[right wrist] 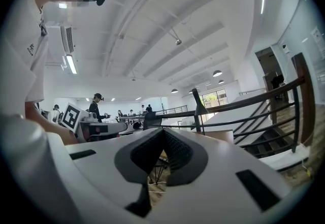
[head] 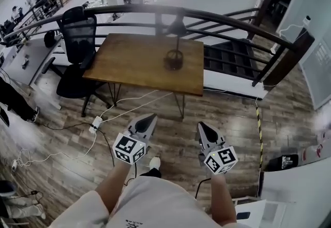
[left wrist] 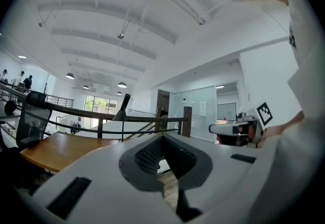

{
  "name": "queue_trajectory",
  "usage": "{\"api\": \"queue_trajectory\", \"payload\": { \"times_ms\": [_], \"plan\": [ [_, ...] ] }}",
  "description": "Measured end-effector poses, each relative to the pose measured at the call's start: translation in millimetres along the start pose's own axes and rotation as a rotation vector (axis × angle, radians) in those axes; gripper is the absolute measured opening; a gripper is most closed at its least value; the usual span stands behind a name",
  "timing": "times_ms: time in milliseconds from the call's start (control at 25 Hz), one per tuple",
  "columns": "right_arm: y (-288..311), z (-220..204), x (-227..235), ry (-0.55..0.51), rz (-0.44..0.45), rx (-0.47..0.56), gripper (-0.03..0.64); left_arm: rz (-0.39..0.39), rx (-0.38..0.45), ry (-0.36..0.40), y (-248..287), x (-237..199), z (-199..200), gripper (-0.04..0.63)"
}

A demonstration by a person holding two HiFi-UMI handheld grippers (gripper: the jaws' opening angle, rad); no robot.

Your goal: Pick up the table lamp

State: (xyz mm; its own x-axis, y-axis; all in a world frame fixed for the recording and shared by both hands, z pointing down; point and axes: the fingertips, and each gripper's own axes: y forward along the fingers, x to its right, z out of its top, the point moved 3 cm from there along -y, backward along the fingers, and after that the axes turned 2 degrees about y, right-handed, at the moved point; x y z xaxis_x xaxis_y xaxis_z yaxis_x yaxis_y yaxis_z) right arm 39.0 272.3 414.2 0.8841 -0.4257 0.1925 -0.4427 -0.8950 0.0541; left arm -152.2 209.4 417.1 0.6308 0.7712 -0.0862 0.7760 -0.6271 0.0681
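A black table lamp (head: 175, 55) with a round base and a thin stem stands near the right end of a wooden table (head: 134, 61), beyond both grippers. It also shows as a dark slanted shade on a stem in the left gripper view (left wrist: 122, 110) and in the right gripper view (right wrist: 198, 108). My left gripper (head: 150, 119) and right gripper (head: 201, 126) are held level over the floor in front of the table, well short of the lamp. Each has its jaws shut with nothing between them (left wrist: 162, 137) (right wrist: 163, 131).
A black office chair (head: 76, 48) stands at the table's left end. A dark curved railing (head: 217, 16) runs behind the table, with a staircase (head: 232, 56) beyond it at right. White cables and a power strip (head: 95, 124) lie on the wooden floor at left.
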Motion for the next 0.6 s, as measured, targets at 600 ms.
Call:
{"api": "queue_trajectory", "payload": {
  "times_ms": [600],
  "plan": [
    [147,20,29,-0.062,-0.016,-0.018,0.017,-0.059,0.009,-0.018,78,-126,7,0.009]
  ]
}}
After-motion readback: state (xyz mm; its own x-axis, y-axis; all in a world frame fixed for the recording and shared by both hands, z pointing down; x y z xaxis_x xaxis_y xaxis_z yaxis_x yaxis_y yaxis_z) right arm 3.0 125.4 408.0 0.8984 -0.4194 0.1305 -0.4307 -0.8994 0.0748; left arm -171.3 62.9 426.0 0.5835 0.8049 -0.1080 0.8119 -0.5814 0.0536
